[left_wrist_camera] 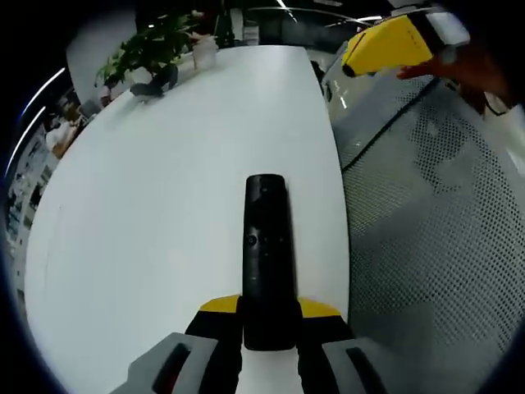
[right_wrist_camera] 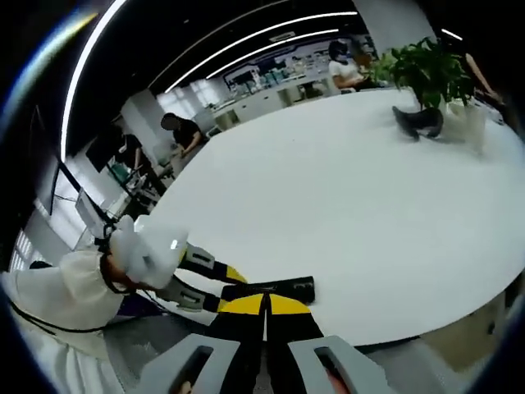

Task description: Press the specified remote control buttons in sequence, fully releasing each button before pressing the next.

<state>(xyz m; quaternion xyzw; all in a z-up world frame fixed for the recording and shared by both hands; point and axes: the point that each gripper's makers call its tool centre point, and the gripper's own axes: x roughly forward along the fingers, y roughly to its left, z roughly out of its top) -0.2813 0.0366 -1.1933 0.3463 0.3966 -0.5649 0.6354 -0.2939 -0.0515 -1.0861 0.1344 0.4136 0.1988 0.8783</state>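
A long black remote (left_wrist_camera: 266,246) lies lengthwise on the white table (left_wrist_camera: 164,213), near its right edge. My left gripper (left_wrist_camera: 269,316) is shut on the remote's near end, a yellow-tipped jaw on each side. In the right gripper view the remote (right_wrist_camera: 279,289) sits at the table's near edge, and the left gripper (right_wrist_camera: 232,289) holds it from the left, under a gloved hand (right_wrist_camera: 148,254). My right gripper (right_wrist_camera: 265,305) has its jaws pressed together with nothing between them. It hangs apart from the remote, up at the far right as the right gripper (left_wrist_camera: 354,61) in a hand.
A potted plant (right_wrist_camera: 426,70), a dark object (right_wrist_camera: 417,121) and a white cup (left_wrist_camera: 205,51) stand at the table's far end. Perforated grey flooring (left_wrist_camera: 435,230) lies beyond the table's right edge. People sit at desks (right_wrist_camera: 184,131) in the background.
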